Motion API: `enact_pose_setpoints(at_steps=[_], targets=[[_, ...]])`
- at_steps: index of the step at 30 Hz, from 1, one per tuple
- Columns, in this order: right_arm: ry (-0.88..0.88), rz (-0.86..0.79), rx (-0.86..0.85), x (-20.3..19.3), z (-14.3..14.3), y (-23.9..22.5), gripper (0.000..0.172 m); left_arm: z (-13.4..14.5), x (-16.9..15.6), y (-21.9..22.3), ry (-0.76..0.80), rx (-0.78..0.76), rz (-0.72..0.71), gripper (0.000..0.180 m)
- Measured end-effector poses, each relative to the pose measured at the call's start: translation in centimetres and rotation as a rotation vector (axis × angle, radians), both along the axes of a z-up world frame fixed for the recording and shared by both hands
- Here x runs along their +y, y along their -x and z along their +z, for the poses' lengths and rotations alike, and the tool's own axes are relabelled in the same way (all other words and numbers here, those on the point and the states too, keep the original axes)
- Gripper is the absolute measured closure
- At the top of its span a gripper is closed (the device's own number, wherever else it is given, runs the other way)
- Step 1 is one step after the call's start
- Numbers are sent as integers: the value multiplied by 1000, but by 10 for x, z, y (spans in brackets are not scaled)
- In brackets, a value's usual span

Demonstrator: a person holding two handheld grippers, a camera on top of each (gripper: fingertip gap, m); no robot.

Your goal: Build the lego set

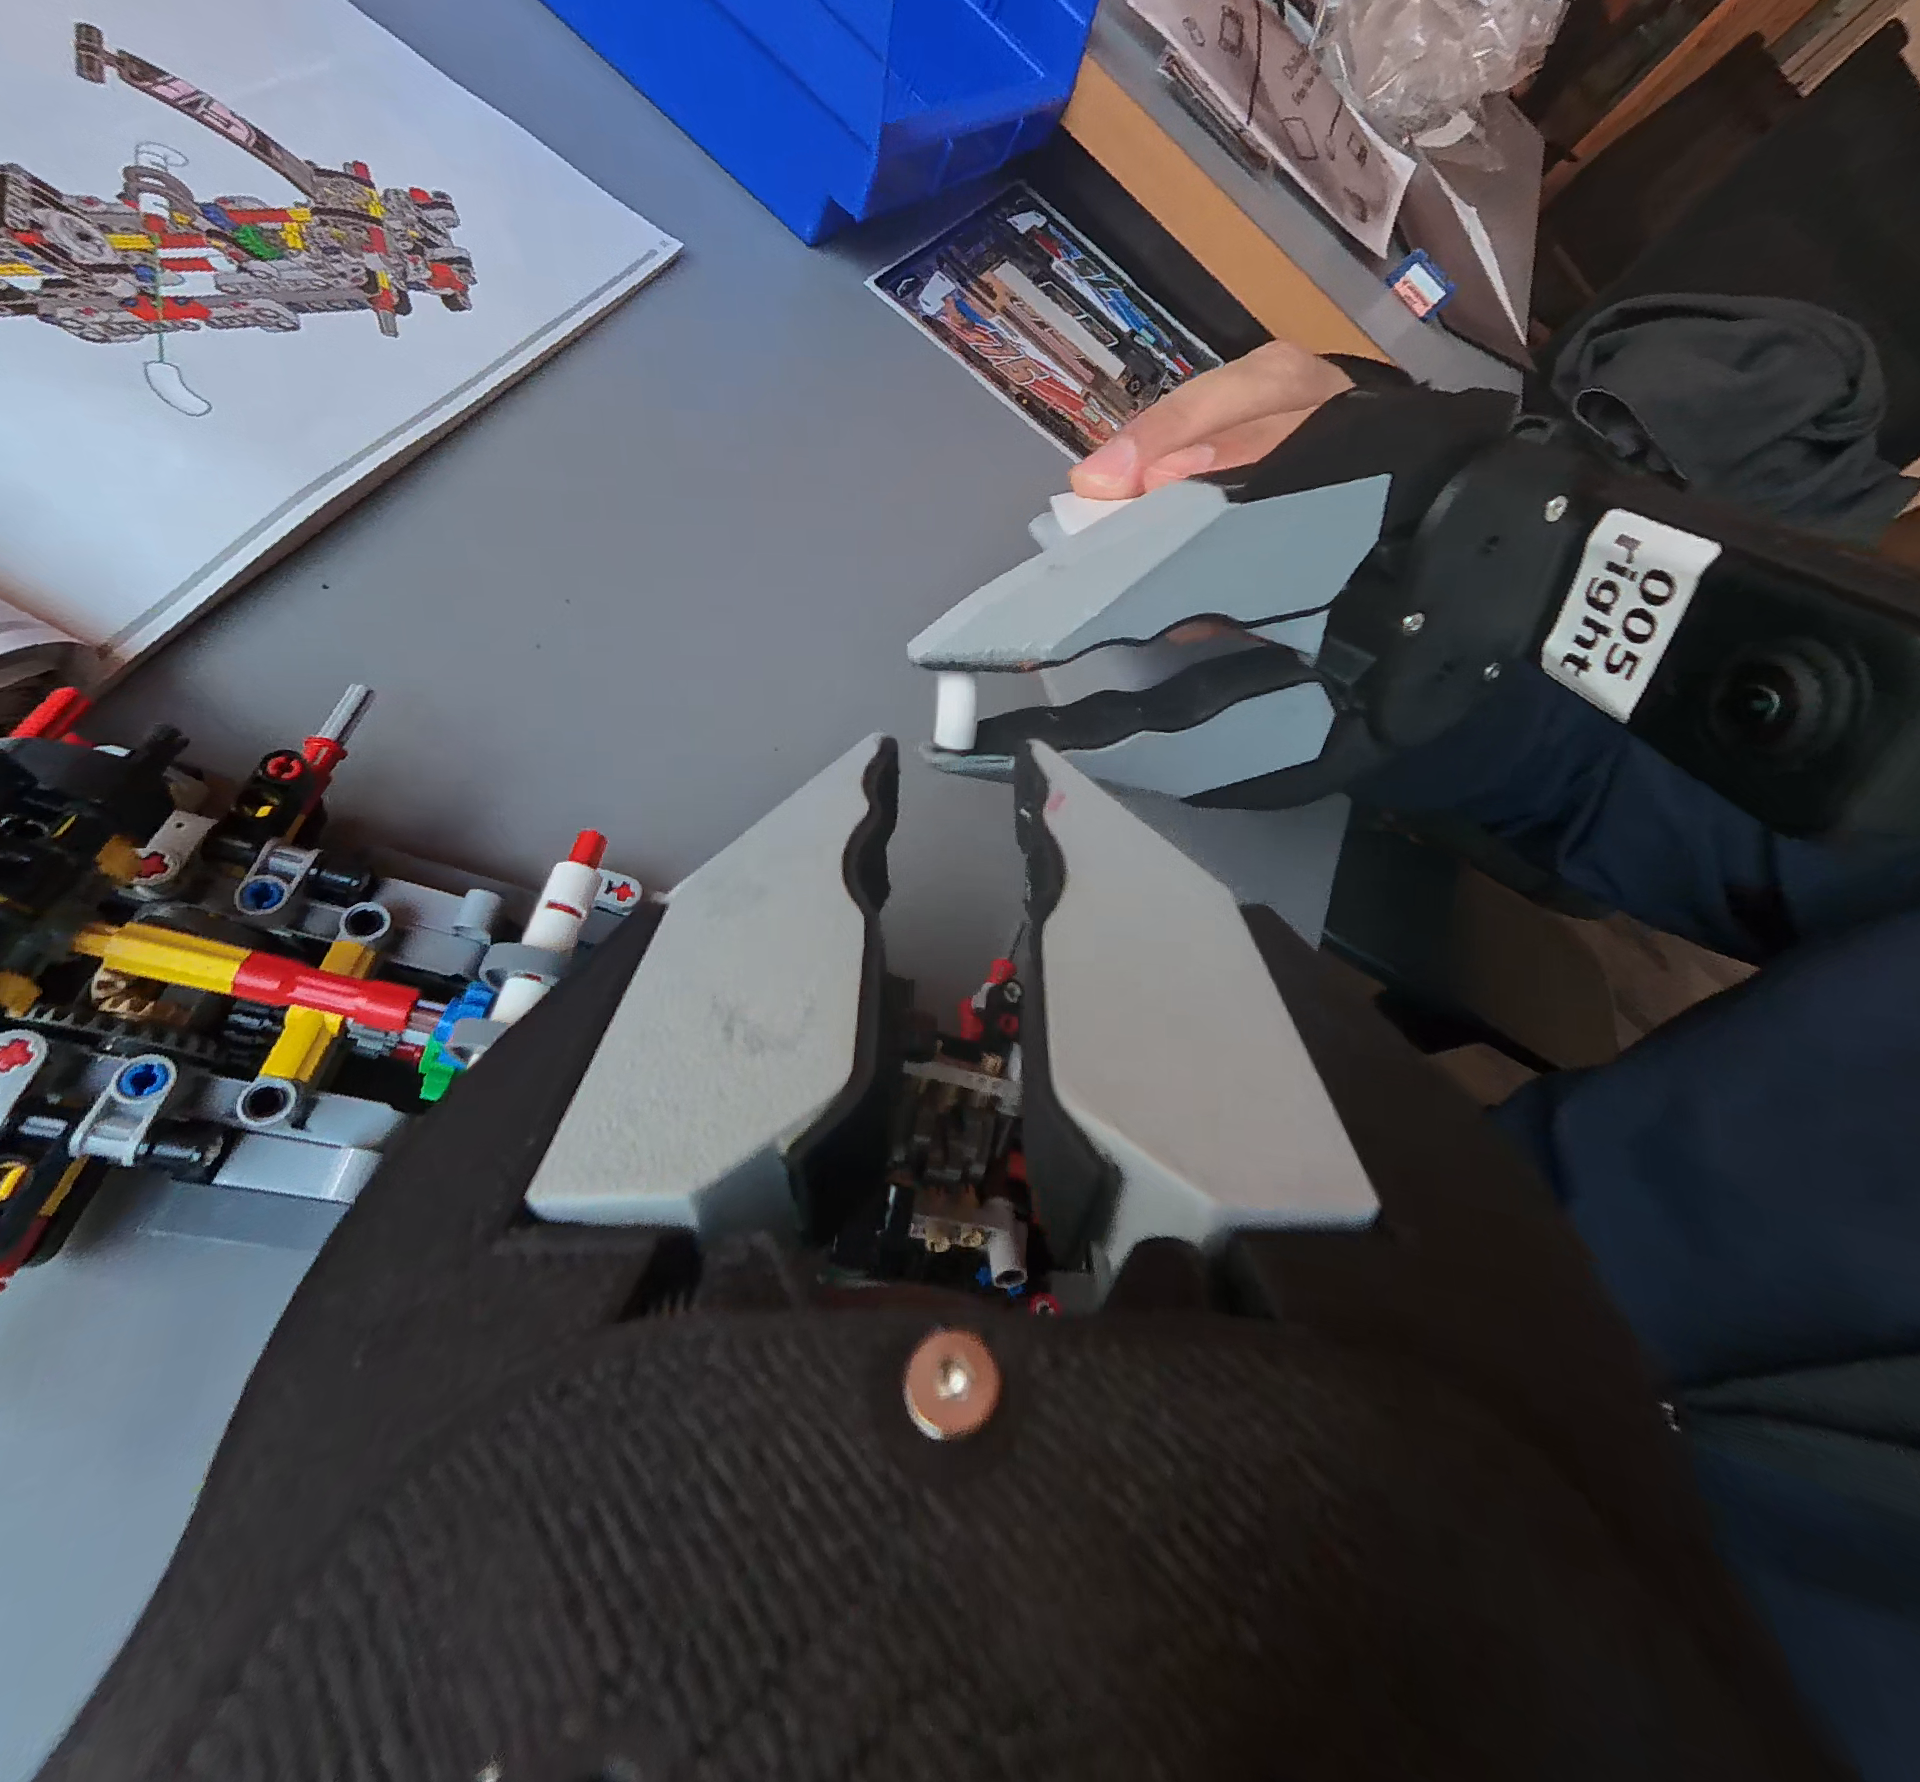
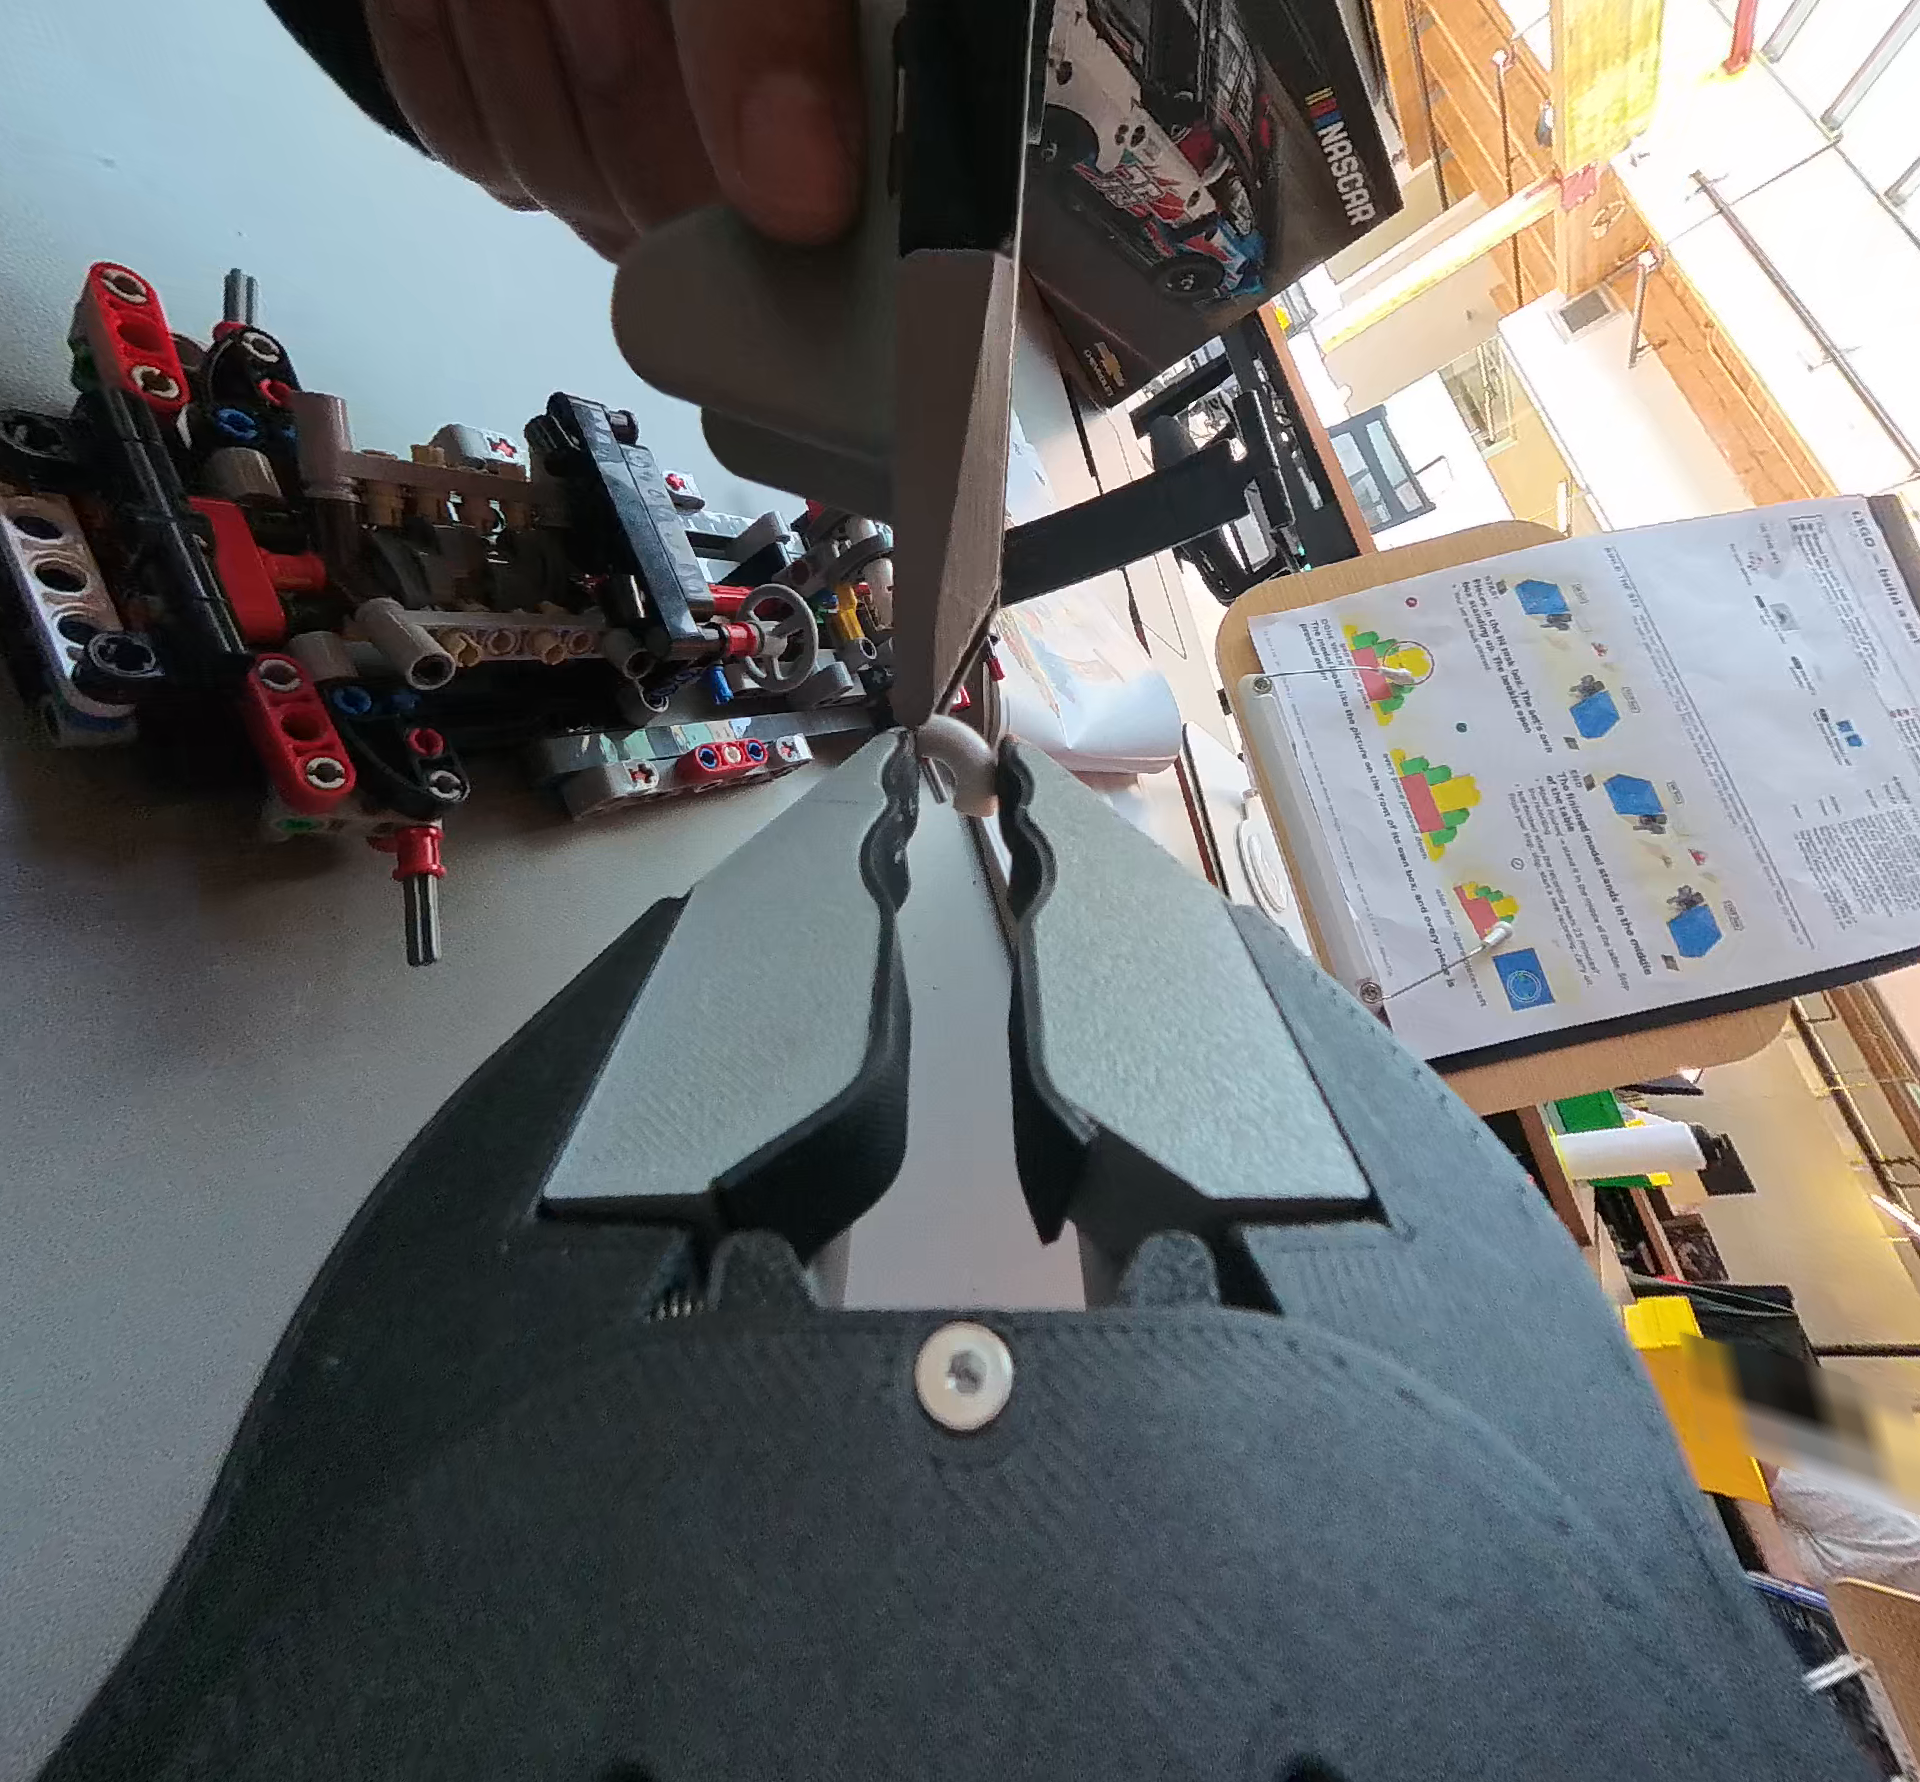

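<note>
Small white curved piece (image 2: 961, 768) pinched in the right claw (image 2: 956, 776); left claw (image 1: 956, 776) slightly apart, bare, just beside it.

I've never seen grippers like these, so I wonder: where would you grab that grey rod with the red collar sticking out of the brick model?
Probably the bare grey rod past its red collar, coming in from the open table side with a finger on either side. That end juts free of the brick model, while the collar sits tight against other parts.
</note>
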State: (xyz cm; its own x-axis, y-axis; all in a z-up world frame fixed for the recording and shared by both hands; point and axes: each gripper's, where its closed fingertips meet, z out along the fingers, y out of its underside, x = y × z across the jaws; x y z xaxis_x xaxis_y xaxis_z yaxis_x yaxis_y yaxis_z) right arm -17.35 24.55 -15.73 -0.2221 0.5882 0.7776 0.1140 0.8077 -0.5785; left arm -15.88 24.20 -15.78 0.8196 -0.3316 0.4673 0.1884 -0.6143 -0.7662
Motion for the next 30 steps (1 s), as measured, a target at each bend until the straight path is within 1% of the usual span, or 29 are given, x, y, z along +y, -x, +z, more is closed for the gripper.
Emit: enact_pose_setpoints(at_steps=[5,10,13,15,16,17,18,21,23,26,28,29,30], targets=[[-27,-16,16,2,2,-1,159,0,3,-1,-1,1,-3,162],[-23,-14,3,2,-1,-1,159,2,4,-1,4,-66,-12,161],[-33,-14,10,2,0,-1,159,2,7,3,4,-54,1,162],[-33,-4,28,-1,3,-2,159,1,7,-1,12,-52,-17,163],[-36,1,34,-3,4,-2,159,0,7,-4,13,-49,-29,165],[-40,1,34,-3,4,-2,159,1,6,-7,9,-49,-45,171],[-44,-3,33,-3,3,-2,159,1,6,-8,4,-38,-51,175],[-18,10,35,-4,4,-2,160,2,5,-7,-7,25,-75,175],[60,42,0,-6,1,-3,162,1,2,-5,-9,97,-98,175],[329,148,-100,-8,-3,-8,166,1,-6,-4,-25,271,-162,175],[493,179,-145,-1,-1,-9,169,0,-11,3,-17,414,-205,175],[550,176,-146,6,2,-9,169,2,-11,12,-18,498,-200,175],[602,164,-138,15,5,-8,169,9,-8,24,-34,566,-165,175]])
